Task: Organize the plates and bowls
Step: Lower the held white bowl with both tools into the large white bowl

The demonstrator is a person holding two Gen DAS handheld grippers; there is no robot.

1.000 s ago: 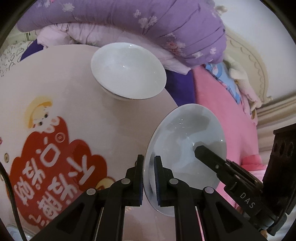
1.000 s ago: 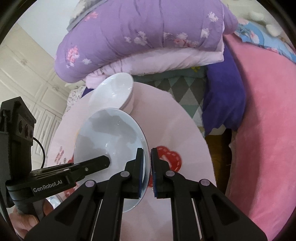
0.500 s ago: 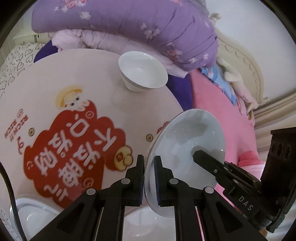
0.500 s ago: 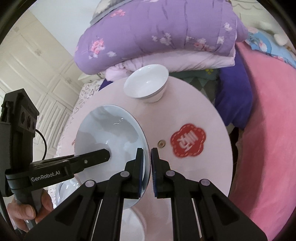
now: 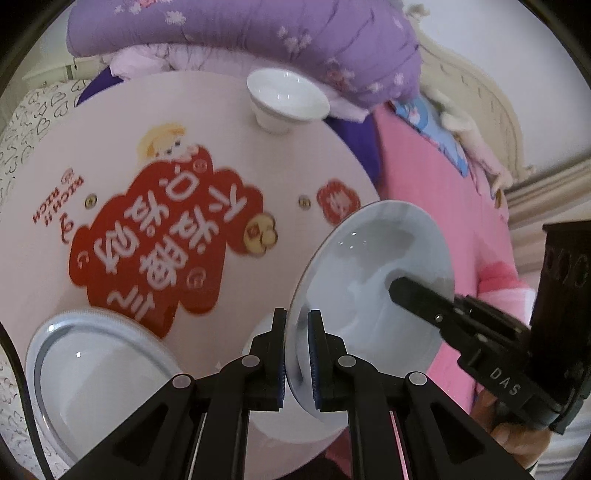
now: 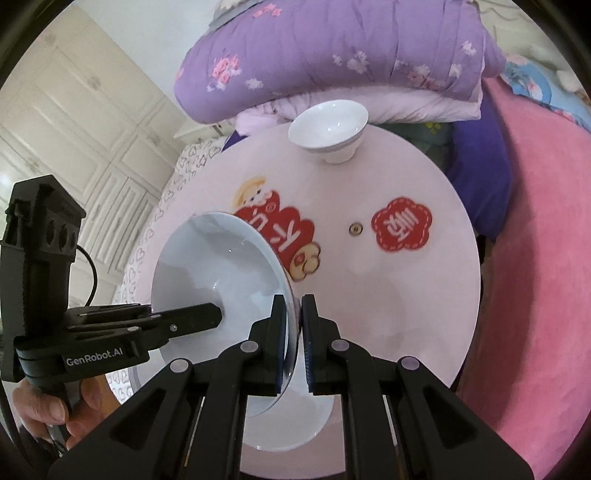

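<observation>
Both grippers hold one pale blue-white plate (image 5: 373,266) by opposite rims, lifted above the round pink table (image 5: 74,155). My left gripper (image 5: 297,350) is shut on its near rim; the right gripper's finger shows over the plate's far side. In the right wrist view my right gripper (image 6: 294,339) is shut on the same plate (image 6: 218,273). A white bowl (image 5: 288,98) stands at the table's far edge, also in the right wrist view (image 6: 330,127). Another plate (image 5: 99,373) lies at the table's near left. A white dish (image 6: 295,417) sits under the held plate.
A purple flowered quilt (image 5: 258,33) is piled behind the table, and a pink blanket (image 6: 546,258) lies to the right. White cupboards (image 6: 74,129) stand on the far left. The table top bears a red sticker (image 5: 159,236).
Both grippers have pulled back and up with the plate. The white bowl now looks farther away, and the near plate and dish have come into view.
</observation>
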